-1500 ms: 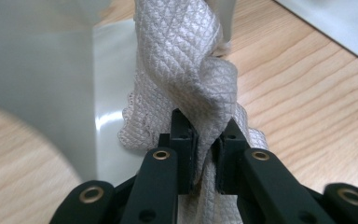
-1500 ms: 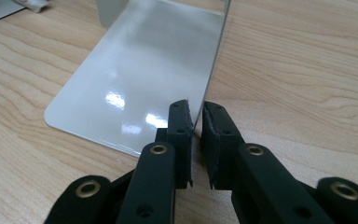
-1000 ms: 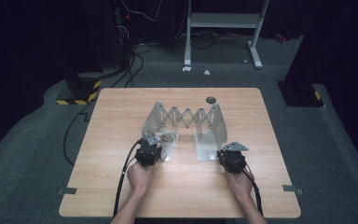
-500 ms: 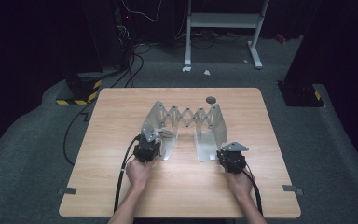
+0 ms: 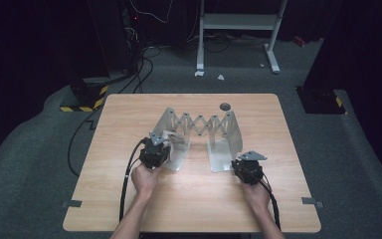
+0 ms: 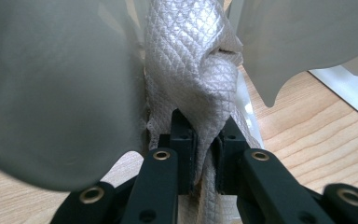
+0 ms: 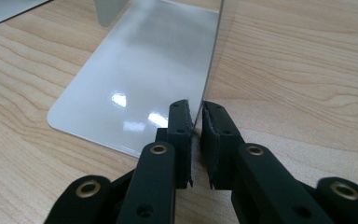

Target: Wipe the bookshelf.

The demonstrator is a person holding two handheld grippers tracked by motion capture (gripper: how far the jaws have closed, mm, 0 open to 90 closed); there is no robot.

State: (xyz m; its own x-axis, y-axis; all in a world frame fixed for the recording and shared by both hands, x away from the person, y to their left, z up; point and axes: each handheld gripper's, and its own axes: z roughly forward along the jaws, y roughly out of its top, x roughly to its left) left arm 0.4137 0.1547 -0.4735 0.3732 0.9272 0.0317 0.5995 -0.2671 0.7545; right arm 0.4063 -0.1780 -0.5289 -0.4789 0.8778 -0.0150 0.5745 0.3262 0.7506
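Quilted silver-grey cloth (image 6: 191, 70) is clamped by the left gripper (image 6: 206, 154) for lifting; the metal expanding bookend rack (image 5: 199, 122) is steadied, its right base plate (image 7: 140, 79) pinched edgewise by the right gripper (image 7: 196, 135).

No legible txt, labels, brand names or nos. anywhere. Only sign-like marking: yellow/black hazard stripes (image 5: 82, 106) on the floor by the bench's far-left corner, no wording on them.

rack (image 5: 201, 124) on table (image 5: 129, 204) (centred)
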